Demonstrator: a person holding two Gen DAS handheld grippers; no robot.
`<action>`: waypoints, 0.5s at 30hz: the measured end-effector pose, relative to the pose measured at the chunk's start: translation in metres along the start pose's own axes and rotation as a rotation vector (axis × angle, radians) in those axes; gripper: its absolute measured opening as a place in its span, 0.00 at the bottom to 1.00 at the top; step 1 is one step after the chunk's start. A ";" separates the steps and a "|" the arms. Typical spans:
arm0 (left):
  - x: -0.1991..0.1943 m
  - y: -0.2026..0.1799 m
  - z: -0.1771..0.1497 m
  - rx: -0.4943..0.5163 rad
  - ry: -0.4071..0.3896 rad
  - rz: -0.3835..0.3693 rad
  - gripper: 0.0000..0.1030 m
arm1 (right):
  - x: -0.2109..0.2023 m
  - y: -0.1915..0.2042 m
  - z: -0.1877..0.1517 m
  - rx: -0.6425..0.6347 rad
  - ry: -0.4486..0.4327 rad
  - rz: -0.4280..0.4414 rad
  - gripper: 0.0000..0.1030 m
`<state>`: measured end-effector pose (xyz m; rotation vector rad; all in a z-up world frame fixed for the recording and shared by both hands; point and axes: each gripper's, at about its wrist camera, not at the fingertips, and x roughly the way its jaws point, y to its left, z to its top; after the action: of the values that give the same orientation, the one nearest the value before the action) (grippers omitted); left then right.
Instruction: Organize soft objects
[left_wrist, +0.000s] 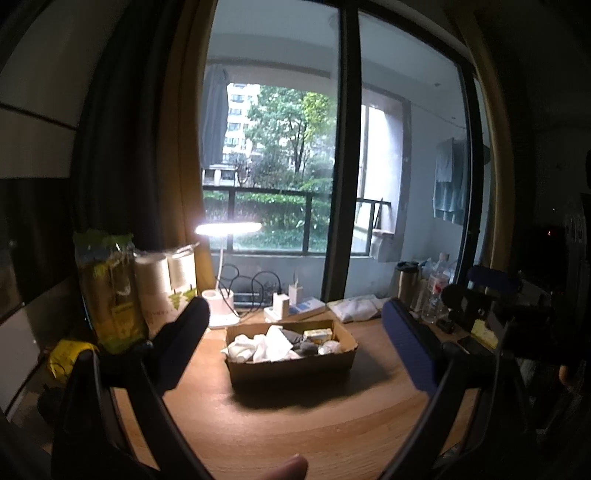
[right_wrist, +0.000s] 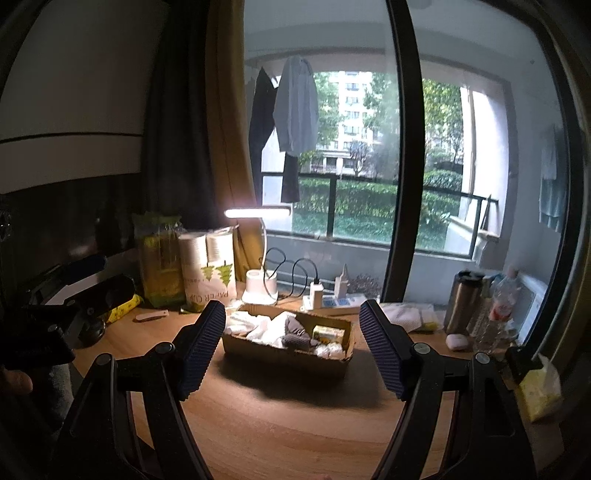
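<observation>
Both jaws are gaping wide, holding nothing: left gripper (left_wrist: 295, 332), right gripper (right_wrist: 291, 336). At twelve o'clock, a cardboard box (right_wrist: 280, 356) of soft white and grey cloths (right_wrist: 275, 328) is sitting on the wooden desk (right_wrist: 295, 424).

The paper-cup sleeve (right_wrist: 212, 271) reads "PAPER CUP".

Both the left gripper (left_wrist: 295, 325) and right gripper (right_wrist: 291, 332) hover level, apparently empty, fingers spread wide.
</observation>
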<state>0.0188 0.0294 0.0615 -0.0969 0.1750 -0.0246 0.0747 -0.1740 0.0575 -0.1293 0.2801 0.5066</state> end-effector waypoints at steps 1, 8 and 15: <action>-0.002 0.000 0.003 0.003 -0.006 0.002 0.93 | -0.003 0.000 0.003 -0.002 -0.008 -0.006 0.76; -0.009 0.001 0.013 0.004 -0.021 0.021 0.93 | -0.013 -0.004 0.016 -0.008 -0.033 -0.029 0.76; -0.009 -0.001 0.016 0.003 -0.026 0.033 0.93 | -0.017 -0.010 0.020 0.003 -0.054 -0.039 0.76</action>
<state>0.0124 0.0302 0.0793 -0.0910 0.1505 0.0096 0.0705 -0.1865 0.0822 -0.1178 0.2253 0.4704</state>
